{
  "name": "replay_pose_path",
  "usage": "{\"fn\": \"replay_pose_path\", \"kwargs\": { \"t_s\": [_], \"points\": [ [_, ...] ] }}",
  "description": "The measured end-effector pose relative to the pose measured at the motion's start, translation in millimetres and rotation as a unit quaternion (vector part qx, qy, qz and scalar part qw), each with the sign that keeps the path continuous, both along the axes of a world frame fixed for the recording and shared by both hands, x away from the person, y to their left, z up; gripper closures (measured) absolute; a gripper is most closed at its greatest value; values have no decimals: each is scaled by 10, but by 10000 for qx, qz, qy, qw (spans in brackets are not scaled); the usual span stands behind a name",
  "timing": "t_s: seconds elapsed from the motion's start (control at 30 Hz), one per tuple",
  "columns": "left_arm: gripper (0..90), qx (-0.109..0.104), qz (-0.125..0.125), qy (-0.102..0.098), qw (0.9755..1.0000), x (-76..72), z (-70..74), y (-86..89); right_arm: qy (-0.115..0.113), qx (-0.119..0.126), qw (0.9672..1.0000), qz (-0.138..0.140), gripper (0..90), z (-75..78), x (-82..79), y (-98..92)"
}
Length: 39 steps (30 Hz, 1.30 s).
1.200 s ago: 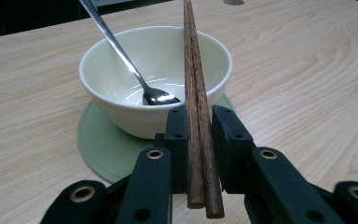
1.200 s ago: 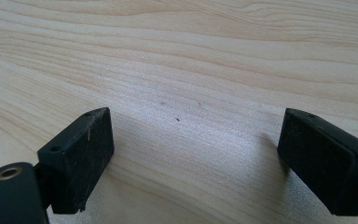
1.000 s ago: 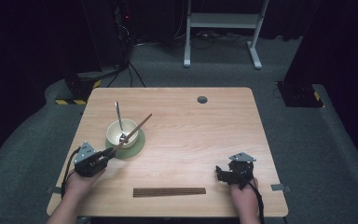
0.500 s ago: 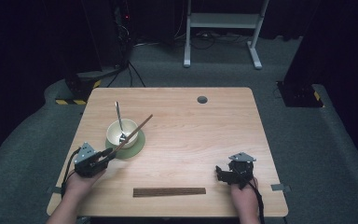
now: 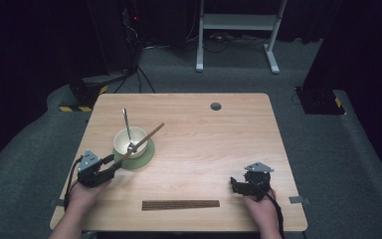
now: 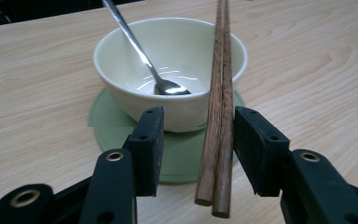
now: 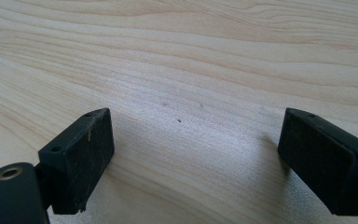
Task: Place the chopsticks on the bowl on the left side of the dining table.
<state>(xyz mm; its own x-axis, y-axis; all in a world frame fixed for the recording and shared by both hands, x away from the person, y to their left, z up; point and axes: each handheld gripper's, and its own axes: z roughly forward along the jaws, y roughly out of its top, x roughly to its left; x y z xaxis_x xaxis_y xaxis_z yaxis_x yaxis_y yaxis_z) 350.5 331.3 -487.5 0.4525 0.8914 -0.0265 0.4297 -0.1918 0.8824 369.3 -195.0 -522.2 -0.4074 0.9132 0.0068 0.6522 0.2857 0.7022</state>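
Chopsticks (image 5: 142, 142) are leaning across the rim of the cream bowl (image 5: 129, 142) in the high view, their near ends lying between the jaws of my left gripper (image 5: 110, 164). I am seeing a spoon (image 5: 126, 127) standing in that bowl, which is sitting on a green coaster (image 5: 146, 155). My right gripper (image 5: 236, 183) is resting well apart near the table's (image 5: 219, 139) right front, and a dark wooden strip (image 5: 180, 204) is lying along the front edge.

Through the left gripper view I am watching jaws that have just been opening: the chopsticks (image 6: 218, 121) are lying between them, close by the right pad, with the left pad well clear.

Through the right gripper view I am finding the jaws spread wide over bare wood.
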Motion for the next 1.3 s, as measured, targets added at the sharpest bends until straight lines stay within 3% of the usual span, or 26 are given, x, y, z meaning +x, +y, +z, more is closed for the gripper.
{"fn": "replay_pose_path", "kwargs": {
  "t_s": [0.1,0.27,0.37,0.5,0.53,0.7,0.73,0.8,1.03,1.17,1.2,1.27,1.3],
  "points": [
    [529,-112,108,42,9999,27,0,37,-2,-24,10000,49,110,1,-8,6],
    [518,-123,156,-14,9998,41,15,41,-10,-73,9999,116,128,47,-30,59],
    [511,-47,179,-33,9998,54,16,59,-292,43,9992,267,133,187,-55,161],
    [506,-132,296,-55,9995,64,10,67,-507,62,9973,536,138,333,-90,382],
    [507,-61,317,-81,9994,66,15,78,-541,76,9968,592,142,362,-86,443],
    [500,-82,430,-80,9990,83,10,103,-688,106,9943,811,169,485,-18,800],
    [498,4,418,-83,9991,93,11,121,-719,106,9937,849,175,507,-2,875],
    [493,-63,489,-38,9988,107,0,137,-802,138,9922,950,208,555,26,1033],
    [483,-203,664,-14,9976,138,0,202,-989,67,9885,1145,330,630,96,1473],
    [478,-341,779,19,9964,155,-7,238,-1013,55,9872,1231,350,652,155,1685],
    [477,-292,785,15,9965,162,-6,256,-1054,36,9863,1267,355,655,175,1727],
    [472,-358,842,34,9958,173,-11,270,-1043,160,9872,1200,362,664,196,1834],
    [471,-408,884,78,9952,176,-15,273,-1116,116,9858,1250,364,666,215,1857]
  ]
}}
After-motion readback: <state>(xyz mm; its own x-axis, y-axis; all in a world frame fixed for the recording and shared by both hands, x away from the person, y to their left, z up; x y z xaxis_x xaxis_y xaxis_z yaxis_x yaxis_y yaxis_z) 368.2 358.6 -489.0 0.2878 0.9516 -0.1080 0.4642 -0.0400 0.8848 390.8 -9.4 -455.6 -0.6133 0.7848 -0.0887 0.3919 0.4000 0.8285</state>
